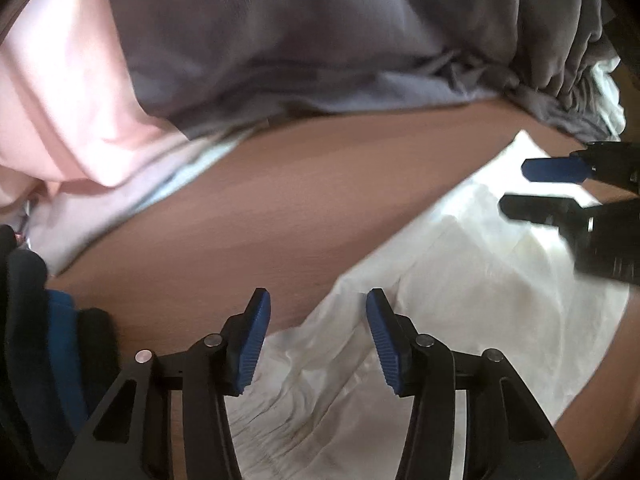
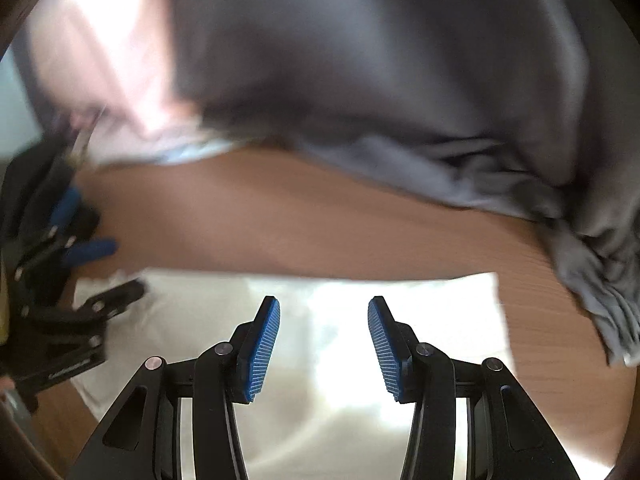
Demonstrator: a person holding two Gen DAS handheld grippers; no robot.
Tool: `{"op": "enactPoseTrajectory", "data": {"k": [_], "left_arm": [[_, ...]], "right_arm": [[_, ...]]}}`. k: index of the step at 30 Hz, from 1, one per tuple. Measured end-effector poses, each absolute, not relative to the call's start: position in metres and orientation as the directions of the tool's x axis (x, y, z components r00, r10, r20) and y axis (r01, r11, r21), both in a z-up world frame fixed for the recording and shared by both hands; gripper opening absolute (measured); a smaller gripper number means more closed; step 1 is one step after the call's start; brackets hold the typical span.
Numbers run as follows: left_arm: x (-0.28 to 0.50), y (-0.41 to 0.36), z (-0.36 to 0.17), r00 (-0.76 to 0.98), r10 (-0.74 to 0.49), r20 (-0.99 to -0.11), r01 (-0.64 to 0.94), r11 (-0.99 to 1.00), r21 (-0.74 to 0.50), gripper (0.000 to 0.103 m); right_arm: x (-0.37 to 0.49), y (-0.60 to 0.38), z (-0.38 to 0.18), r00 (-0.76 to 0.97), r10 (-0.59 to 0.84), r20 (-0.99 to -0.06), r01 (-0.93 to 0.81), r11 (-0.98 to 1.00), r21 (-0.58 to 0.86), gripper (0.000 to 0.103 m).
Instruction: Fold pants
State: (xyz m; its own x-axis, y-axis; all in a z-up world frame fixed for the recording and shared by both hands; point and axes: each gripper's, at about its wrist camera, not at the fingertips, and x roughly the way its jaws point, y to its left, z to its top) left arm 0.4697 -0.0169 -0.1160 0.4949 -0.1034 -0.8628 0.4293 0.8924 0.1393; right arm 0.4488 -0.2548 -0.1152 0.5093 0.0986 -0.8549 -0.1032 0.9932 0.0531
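Hovering, both spread and holding nothing: left tongs (image 1: pixel 318 336) | right tongs (image 2: pixel 324 344) | white pants (image 2: pixel 360 308) lay flat beneath both, seemingly folded | grey cloth (image 2: pixel 380 80) beyond, untouched on table (image 2: pixel 320 216)

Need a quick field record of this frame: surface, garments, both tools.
surface: brown wooden table
work item: white pants lying on the table, nearest the tools
other cloth: grey garment and pink garment piled at the far side, white cloth partly under them
left tool: open over the crumpled end of the white pants, nothing between the pads
right tool: open above the white pants, nothing gripped
image quality: right wrist view blurred
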Motion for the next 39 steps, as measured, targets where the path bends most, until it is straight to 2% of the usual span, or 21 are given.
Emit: {"op": "enactPoseTrajectory", "data": {"k": [4,8,12,15,17,20,26,33,39], "left_arm": [[0.475,-0.014,-0.136,0.461,-0.089,-0.883,0.413,0.902,0.125,0.049],[0.474,-0.008,-0.143,0.448,-0.097,-0.889,0.406,0.908,0.106,0.050],[0.469,-0.007,-0.140,0.460,-0.090,-0.884,0.393,0.913,0.112,0.049],[0.451,-0.010,-0.118,0.527,-0.102,-0.844,0.368,0.922,0.119,0.050],[0.435,-0.015,-0.103,0.565,-0.122,-0.816,0.366,0.923,0.116,0.056],[0.405,-0.030,-0.083,0.603,-0.158,-0.782,0.372,0.923,0.100,0.058],[0.359,-0.061,-0.070,0.636,-0.195,-0.747,0.386,0.918,0.089,0.068],[0.345,-0.079,-0.094,0.597,-0.149,-0.788,0.371,0.922,0.107,0.068],[0.345,-0.080,-0.105,0.578,-0.114,-0.808,0.367,0.921,0.133,0.068]], "right_arm": [[0.452,-0.239,-0.142,0.453,0.057,-0.889,-0.135,0.991,-0.006,0.047],[0.453,-0.260,-0.164,0.404,0.028,-0.914,-0.051,0.999,0.009,0.047],[0.440,-0.281,-0.164,0.404,0.011,-0.915,0.036,0.999,0.028,0.047],[0.411,-0.298,-0.140,0.505,0.011,-0.863,0.107,0.991,0.075,0.047],[0.388,-0.311,-0.122,0.570,0.015,-0.822,0.150,0.981,0.122,0.047],[0.343,-0.335,-0.097,0.653,-0.020,-0.757,0.223,0.960,0.167,0.049],[0.297,-0.374,-0.088,0.658,-0.032,-0.752,0.308,0.923,0.230,0.049],[0.255,-0.412,-0.112,0.612,-0.049,-0.789,0.429,0.859,0.280,0.049],[0.255,-0.415,-0.130,0.598,-0.002,-0.802,0.432,0.843,0.320,0.049]]}}
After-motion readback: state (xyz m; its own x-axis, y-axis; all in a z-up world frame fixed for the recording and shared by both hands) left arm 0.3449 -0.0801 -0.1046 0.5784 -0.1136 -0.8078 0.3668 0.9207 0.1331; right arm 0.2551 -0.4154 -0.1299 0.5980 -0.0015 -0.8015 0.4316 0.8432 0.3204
